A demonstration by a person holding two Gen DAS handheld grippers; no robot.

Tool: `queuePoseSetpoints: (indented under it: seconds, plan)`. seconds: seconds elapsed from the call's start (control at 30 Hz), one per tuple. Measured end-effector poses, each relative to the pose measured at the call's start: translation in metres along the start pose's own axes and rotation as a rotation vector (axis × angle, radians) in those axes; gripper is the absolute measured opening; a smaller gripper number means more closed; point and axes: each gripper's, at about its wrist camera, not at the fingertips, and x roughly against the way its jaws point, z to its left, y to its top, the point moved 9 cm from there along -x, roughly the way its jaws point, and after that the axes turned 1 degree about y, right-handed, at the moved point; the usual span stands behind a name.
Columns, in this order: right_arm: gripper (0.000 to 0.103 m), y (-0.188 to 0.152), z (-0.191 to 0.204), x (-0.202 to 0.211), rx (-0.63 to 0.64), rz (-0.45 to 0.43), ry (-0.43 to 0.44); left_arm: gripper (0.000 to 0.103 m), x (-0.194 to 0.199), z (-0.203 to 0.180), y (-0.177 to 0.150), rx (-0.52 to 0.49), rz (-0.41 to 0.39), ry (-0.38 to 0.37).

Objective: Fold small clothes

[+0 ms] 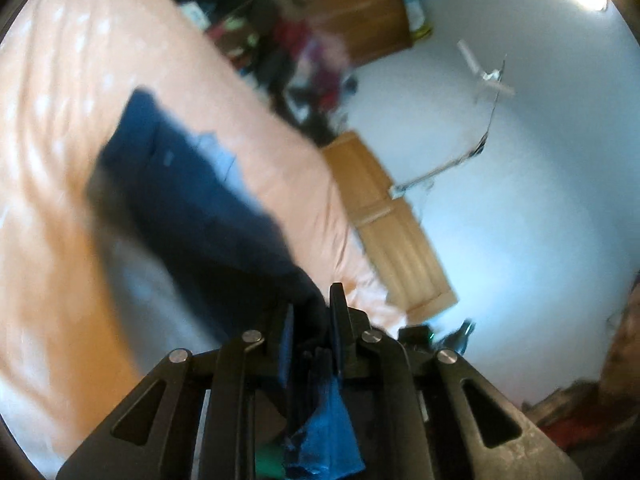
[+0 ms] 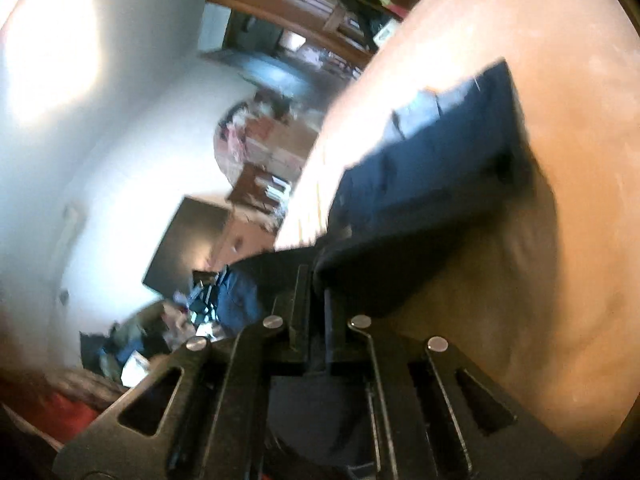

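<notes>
Navy garment (image 1: 192, 200), seemingly label-less through blur, between both grippers' fingers (image 1: 338, 312); peach bedsheet (image 1: 60, 120) beneath

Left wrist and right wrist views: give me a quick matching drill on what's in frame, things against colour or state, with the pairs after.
Things:
1. dark navy blue fabric garment
2. peach-orange bed sheet
3. light wooden panel beside the bed
4. left gripper

Colour or state:
A. shut on cloth
B. tan, past the bed edge
C. peach-orange, spread under the garment
D. navy, stretched out from the gripper over the bed

Pairs: 1-D, 2-C, 3-B, 4-A. The right gripper is also shut on the garment.
</notes>
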Motion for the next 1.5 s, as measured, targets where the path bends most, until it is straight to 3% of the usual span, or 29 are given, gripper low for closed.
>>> queuePoseSetpoints:
  seconds: [0.07,0.17,0.27,0.3,0.33,0.43,0.57,0.7,0.8,1.07,1.1,1.2,1.23,1.3,1.4,1.47,1.5]
  plan:
    - [0.004,0.041,-0.011,-0.01,-0.014,-0.019,-0.014,0.013,-0.018,0.002,0.043,0.009,-0.034,0.003]
    - [0.004,0.109,-0.045,-0.034,-0.014,-0.048,-0.098,0.017,-0.056,0.026,0.106,0.006,-0.076,0.068]
    - [0.013,0.16,-0.11,-0.063,-0.04,-0.016,-0.242,0.031,-0.103,0.094,0.155,0.016,-0.073,0.243]
    - [0.019,0.168,-0.129,-0.07,-0.044,-0.005,-0.296,0.035,-0.116,0.127,0.163,0.062,-0.064,0.311]
    - [0.026,0.173,-0.149,-0.077,-0.042,0.007,-0.356,0.042,-0.125,0.154,0.166,0.094,-0.055,0.377]
    - [0.037,0.165,-0.186,-0.09,-0.057,0.052,-0.418,0.079,-0.136,0.214,0.167,0.103,-0.013,0.562]
    - [0.042,0.147,-0.205,-0.104,0.003,0.124,-0.482,0.085,-0.125,0.226,0.176,0.123,-0.071,0.56]
    - [0.05,0.151,-0.199,-0.117,0.092,0.133,-0.508,0.09,-0.106,0.205,0.18,0.036,-0.123,0.582]
    - [0.05,0.171,-0.205,-0.128,0.195,0.125,-0.611,0.09,-0.107,0.2,0.177,-0.017,-0.087,0.616]
    - [0.05,0.196,-0.236,-0.154,0.217,0.173,-0.702,0.09,-0.08,0.202,0.135,-0.11,-0.003,0.707]
    - [0.049,0.194,-0.239,-0.158,0.216,0.186,-0.699,0.09,-0.078,0.2,0.13,-0.121,-0.003,0.717]
    - [0.01,0.192,-0.234,-0.161,0.219,0.183,-0.671,0.09,-0.07,0.19,0.114,-0.159,-0.005,0.733]
    - [0.002,0.195,-0.233,-0.158,0.21,0.16,-0.663,0.09,-0.07,0.187,0.11,-0.172,-0.003,0.739]
    - [0.0,0.203,-0.231,-0.146,0.166,0.097,-0.621,0.09,-0.065,0.185,0.106,-0.187,-0.007,0.752]
    - [0.0,0.204,-0.235,-0.14,0.161,0.081,-0.628,0.09,-0.054,0.183,0.106,-0.174,-0.037,0.749]
    - [0.001,0.199,-0.238,-0.146,0.155,0.122,-0.624,0.09,-0.047,0.182,0.104,-0.162,-0.053,0.749]
    - [0.008,0.195,-0.242,-0.151,0.147,0.154,-0.626,0.09,-0.044,0.182,0.102,-0.16,-0.056,0.751]
